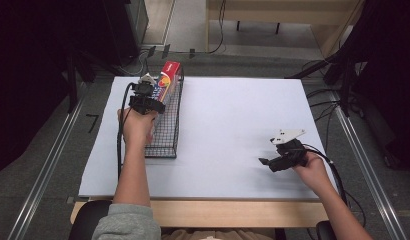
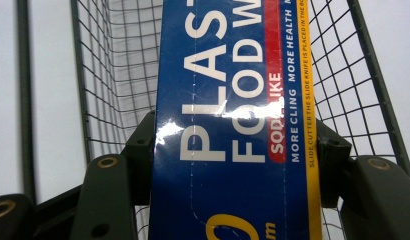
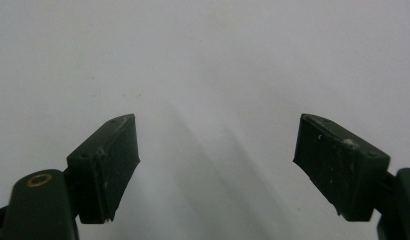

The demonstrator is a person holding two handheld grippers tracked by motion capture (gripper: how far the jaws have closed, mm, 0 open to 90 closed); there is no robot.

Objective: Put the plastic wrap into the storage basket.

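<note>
the main risk, as i judge it, is the long plastic wrap box (image 2: 233,120) catching on the wire basket (image 1: 169,131). the box is tilted, its far end poking above the basket's top rim at the upper left of the high view, so if it is lowered at this slant a corner could snag in the mesh or hang on the rim rather than lie flat. letting go too soon could leave it propped up and likely to tip out. the basket is light-looking wire and might slide on the white surface (image 1: 233,130) if the box pushes against its wall. the carton is glossy too, so it may slip in the grip.

the left gripper (image 1: 149,98) is clamped on the box: in the left gripper view its fingers (image 2: 139,150) press both long sides of the carton, with the basket's mesh behind. the right gripper (image 1: 273,161) sits at the lower right of the high view, well apart from the basket, its fingers (image 3: 110,160) spread and holding nothing, over bare surface.
</note>
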